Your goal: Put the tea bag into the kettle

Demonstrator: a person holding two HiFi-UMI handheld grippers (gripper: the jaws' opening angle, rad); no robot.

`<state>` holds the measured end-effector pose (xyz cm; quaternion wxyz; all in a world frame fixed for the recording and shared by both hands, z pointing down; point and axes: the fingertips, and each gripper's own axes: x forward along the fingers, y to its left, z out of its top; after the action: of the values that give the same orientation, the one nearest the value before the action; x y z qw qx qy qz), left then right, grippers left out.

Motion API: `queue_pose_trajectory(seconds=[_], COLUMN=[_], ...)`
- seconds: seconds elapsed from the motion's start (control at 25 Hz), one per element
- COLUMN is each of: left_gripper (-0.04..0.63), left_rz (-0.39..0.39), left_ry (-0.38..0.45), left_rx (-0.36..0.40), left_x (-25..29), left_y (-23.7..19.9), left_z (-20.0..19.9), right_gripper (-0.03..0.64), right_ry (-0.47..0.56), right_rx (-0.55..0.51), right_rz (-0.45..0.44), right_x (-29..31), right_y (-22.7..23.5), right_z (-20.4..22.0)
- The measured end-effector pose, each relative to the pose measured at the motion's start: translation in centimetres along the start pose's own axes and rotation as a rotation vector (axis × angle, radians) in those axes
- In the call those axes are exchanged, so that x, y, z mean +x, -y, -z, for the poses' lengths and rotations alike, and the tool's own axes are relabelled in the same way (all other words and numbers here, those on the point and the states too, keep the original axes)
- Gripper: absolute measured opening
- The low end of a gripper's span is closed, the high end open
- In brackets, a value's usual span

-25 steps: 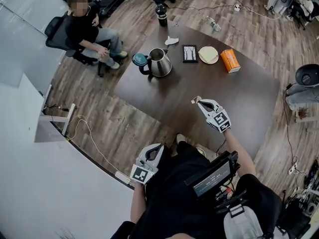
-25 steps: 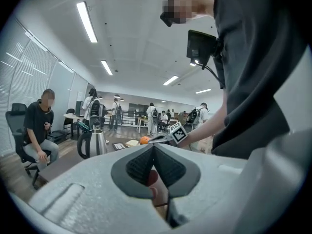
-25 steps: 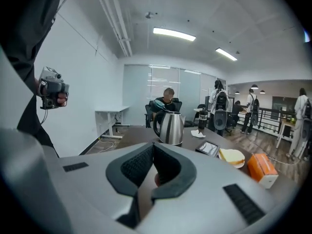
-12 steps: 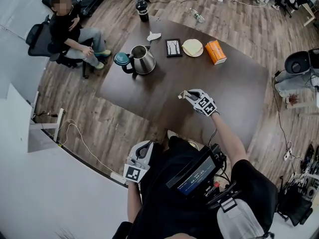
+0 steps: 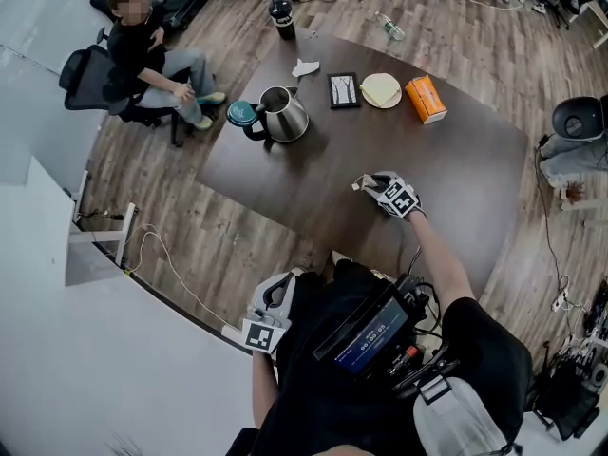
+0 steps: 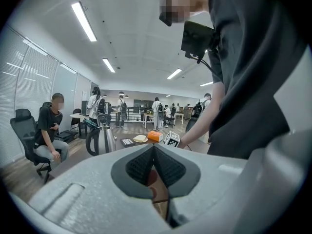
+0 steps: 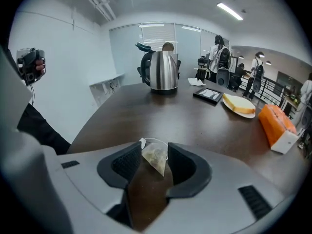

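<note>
A steel kettle (image 5: 288, 115) with a black handle stands at the table's far left, its teal lid (image 5: 240, 113) flipped open; it also shows in the right gripper view (image 7: 162, 70) and the left gripper view (image 6: 101, 140). My right gripper (image 5: 362, 184) is low over the dark table (image 5: 456, 179), well short of the kettle. Its jaws are opening, and a small pyramid tea bag (image 7: 155, 156) with a white string sits loosely between the pads. My left gripper (image 5: 288, 277) hangs by my body off the table's near edge, its jaws shut and empty (image 6: 154, 149).
Beyond the kettle lie a white napkin (image 5: 305, 67), a black framed tray (image 5: 344, 90), a plate with a pale slice (image 5: 381, 89) and an orange box (image 5: 425, 99). A black bottle (image 5: 280, 17) stands at the far edge. A person sits on a chair (image 5: 142, 55) at the left.
My right gripper has moved a little farther over the table toward the kettle. The left gripper has stayed by my body. My head view has swung slightly.
</note>
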<state>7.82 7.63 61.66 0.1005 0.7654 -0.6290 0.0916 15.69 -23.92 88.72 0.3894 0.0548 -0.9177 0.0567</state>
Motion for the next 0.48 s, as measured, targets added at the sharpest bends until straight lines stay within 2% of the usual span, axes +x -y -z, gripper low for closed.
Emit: queue_pose_trajectory(seconds=[0.16, 0.48], left_gripper=[0.0, 0.0], left_rz=[-0.011, -0.013], left_ry=[-0.007, -0.008], left_rx=[-0.011, 0.031], left_x=[0.3, 0.5], left_y=[-0.1, -0.1], left_z=[0.0, -0.3], right_gripper=[0.16, 0.16], right_ry=[-0.02, -0.047], right_rx=[0.015, 0.013], right_rz=[-0.01, -0.021], right_x=[0.5, 0.8], right_y=[0.3, 0.4], right_z=[1.0, 1.4])
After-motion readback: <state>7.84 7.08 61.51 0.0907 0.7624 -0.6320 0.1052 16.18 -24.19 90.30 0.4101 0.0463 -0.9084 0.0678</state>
